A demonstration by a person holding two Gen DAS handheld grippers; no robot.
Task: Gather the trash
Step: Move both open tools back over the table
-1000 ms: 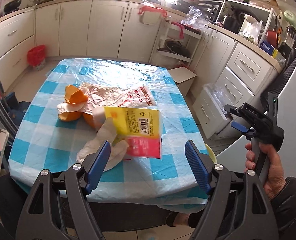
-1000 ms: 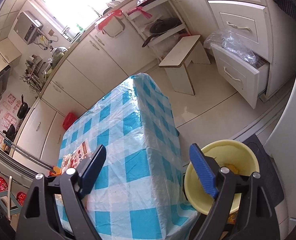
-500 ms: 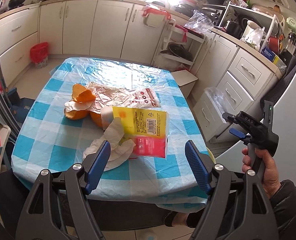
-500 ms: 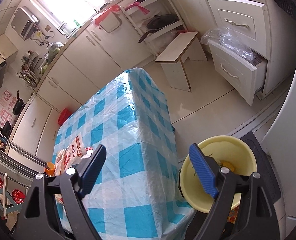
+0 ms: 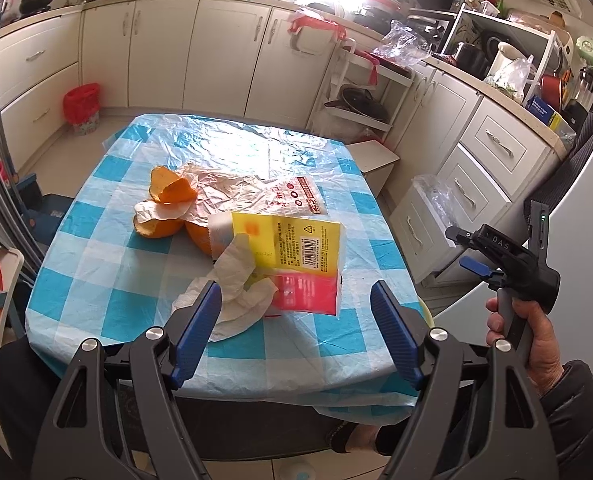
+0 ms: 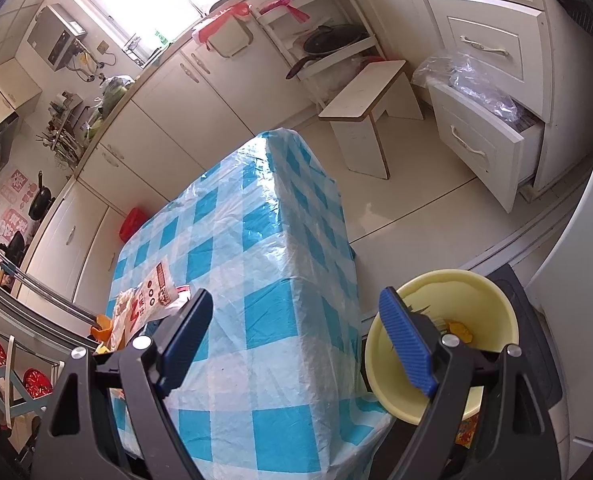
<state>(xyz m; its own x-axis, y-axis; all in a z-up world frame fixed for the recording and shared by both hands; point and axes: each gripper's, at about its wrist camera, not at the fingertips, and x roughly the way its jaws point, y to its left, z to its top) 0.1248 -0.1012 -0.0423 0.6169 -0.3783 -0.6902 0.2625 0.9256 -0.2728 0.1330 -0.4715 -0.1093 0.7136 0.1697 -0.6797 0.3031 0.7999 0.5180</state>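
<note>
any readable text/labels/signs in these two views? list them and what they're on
"DAS" – on the black body of the right gripper, seen from the left wrist view.
Recycling triangle and barcode – on the yellow and red packet; its small print is too small to read.
Red print and round icons – on the clear plastic bag; characters too blurred to read.
Pink wall decorations – large characters, not legible.

near desk [image 5: 108,300] edge and right half bare — open passage; trash pile [image 5: 240,240] blocks centre-left. yellow bin [image 6: 492,320] beside desk, mouth unobstructed; stool [image 6: 364,100] beyond far corner.
</note>
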